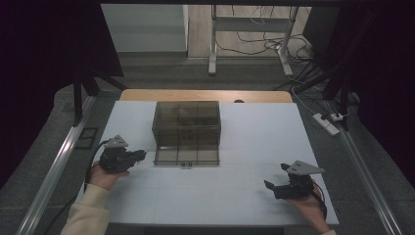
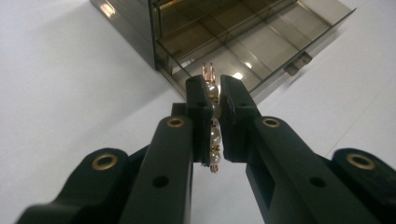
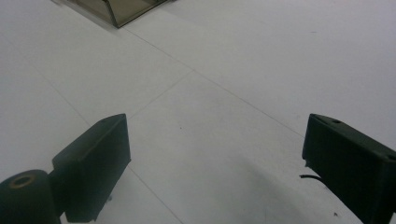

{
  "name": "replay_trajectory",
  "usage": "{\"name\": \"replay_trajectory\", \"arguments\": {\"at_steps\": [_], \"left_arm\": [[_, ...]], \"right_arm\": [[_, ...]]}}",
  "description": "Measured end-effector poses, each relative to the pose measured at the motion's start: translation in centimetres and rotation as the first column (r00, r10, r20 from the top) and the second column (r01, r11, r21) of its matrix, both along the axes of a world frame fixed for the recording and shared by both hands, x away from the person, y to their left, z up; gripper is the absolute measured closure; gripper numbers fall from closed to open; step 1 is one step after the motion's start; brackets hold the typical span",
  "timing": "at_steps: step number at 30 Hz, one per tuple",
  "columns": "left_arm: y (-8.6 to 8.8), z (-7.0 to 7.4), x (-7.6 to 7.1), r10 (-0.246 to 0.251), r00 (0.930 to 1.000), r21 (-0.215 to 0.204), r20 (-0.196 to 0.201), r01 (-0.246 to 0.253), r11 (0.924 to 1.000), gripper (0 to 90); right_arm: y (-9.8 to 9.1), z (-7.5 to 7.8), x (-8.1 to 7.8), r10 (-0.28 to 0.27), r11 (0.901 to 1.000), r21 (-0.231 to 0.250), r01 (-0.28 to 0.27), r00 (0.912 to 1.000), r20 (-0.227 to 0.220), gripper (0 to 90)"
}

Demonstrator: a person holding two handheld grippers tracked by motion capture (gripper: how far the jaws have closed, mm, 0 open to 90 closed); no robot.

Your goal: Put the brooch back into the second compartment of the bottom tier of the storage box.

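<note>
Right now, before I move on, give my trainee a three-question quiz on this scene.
1. True or false: the left gripper is shut on a pearl clip.
2. The drawer of the box is: A) pulled out, B) pushed in, C) lying apart from the box.
3. What does the right gripper hold?

Key: 1 true; 2 A; 3 nothing, its jaws stand wide apart over the table.

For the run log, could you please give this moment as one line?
left tongs: shut on pearl hair clip | drawer: open | right tongs: open, empty, over table
</note>
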State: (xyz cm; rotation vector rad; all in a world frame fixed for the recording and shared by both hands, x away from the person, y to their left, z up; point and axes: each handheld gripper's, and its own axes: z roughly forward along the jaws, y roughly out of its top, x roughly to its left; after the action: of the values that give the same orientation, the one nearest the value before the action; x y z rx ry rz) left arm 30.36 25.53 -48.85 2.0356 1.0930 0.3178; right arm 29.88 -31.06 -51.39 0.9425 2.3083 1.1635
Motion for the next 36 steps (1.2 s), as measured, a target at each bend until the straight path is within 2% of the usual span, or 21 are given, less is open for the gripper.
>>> {"name": "replay_trajectory", "arguments": {"at_steps": [11, 18, 22, 36], "left_arm": [[-0.2, 0.2, 0.0, -0.007, 0.9997, -0.044, 0.025, 0.008, 0.999, 82.2], [-0.6, 0.2, 0.1, -0.02, 0.9994, -0.056, 0.03, 0.021, 0.9982, 82.2], [-1.0, 0.1, 0.3, -0.035, 0.9991, -0.049, 0.023, 0.036, 0.9982, 82.2], [-2.5, 0.4, 0.7, -0.059, 0.9973, -0.048, 0.044, 0.061, 0.997, 82.2]], "right_arm": [[0.0, 0.0, 0.0, 0.0, 1.0, 0.0, 0.0, 1.0, 0.0, 7.4], [0.1, 0.0, 0.0, 0.004, 1.0, -0.003, -0.004, 1.0, -0.003, 7.4], [0.1, 0.0, 0.0, 0.003, 1.0, -0.003, -0.003, 1.0, -0.004, 7.4], [0.1, -0.1, 0.1, 0.005, 1.0, -0.006, -0.005, 1.0, -0.004, 7.4]]}}
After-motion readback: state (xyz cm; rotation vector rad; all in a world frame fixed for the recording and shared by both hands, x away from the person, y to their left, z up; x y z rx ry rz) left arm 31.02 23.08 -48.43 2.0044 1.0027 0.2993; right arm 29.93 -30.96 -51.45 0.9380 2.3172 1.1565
